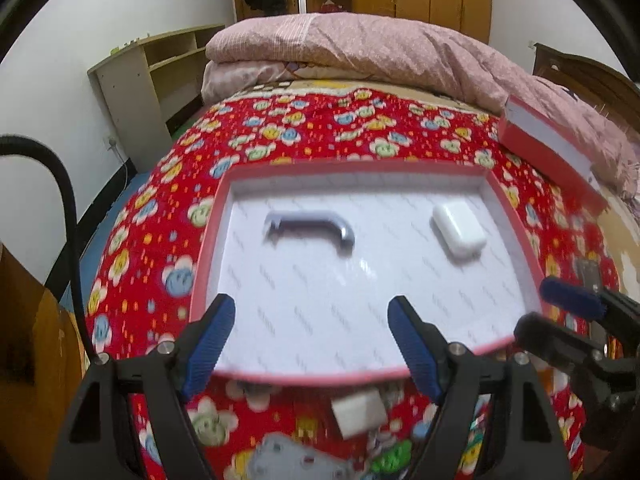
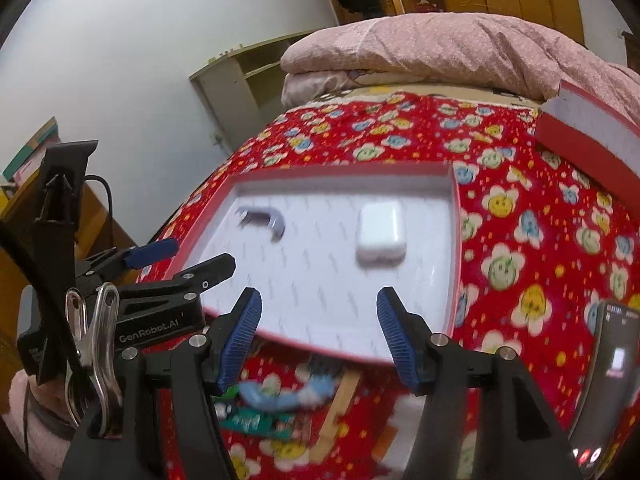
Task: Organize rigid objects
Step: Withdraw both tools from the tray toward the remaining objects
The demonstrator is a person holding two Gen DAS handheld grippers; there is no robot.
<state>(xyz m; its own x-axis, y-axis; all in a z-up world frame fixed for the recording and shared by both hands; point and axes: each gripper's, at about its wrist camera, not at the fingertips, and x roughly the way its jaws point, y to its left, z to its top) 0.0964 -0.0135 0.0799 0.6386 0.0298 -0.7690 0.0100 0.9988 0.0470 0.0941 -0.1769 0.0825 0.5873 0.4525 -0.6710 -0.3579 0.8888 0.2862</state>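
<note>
A shallow red-rimmed box (image 1: 208,220) with a white floor lies on the flowered bed cover; it also shows in the right wrist view (image 2: 456,240). Inside lie a metal handle (image 1: 310,228) (image 2: 262,220) and a white case (image 1: 458,230) (image 2: 380,236). My left gripper (image 1: 312,344) is open and empty above the box's near edge. My right gripper (image 2: 318,332) is open and empty over the same edge; it shows at the right in the left wrist view (image 1: 556,312). Near the bed's front lie a white block (image 1: 358,410), a grey piece (image 1: 280,460), and blurred blue and green objects (image 2: 280,396).
The box's red lid (image 1: 548,148) (image 2: 592,140) leans on a pink quilt (image 1: 360,48) at the back right. A phone (image 2: 608,380) stands at the right. A metal clip (image 2: 96,352) hangs at the left. A shelf unit (image 1: 148,80) stands by the wall.
</note>
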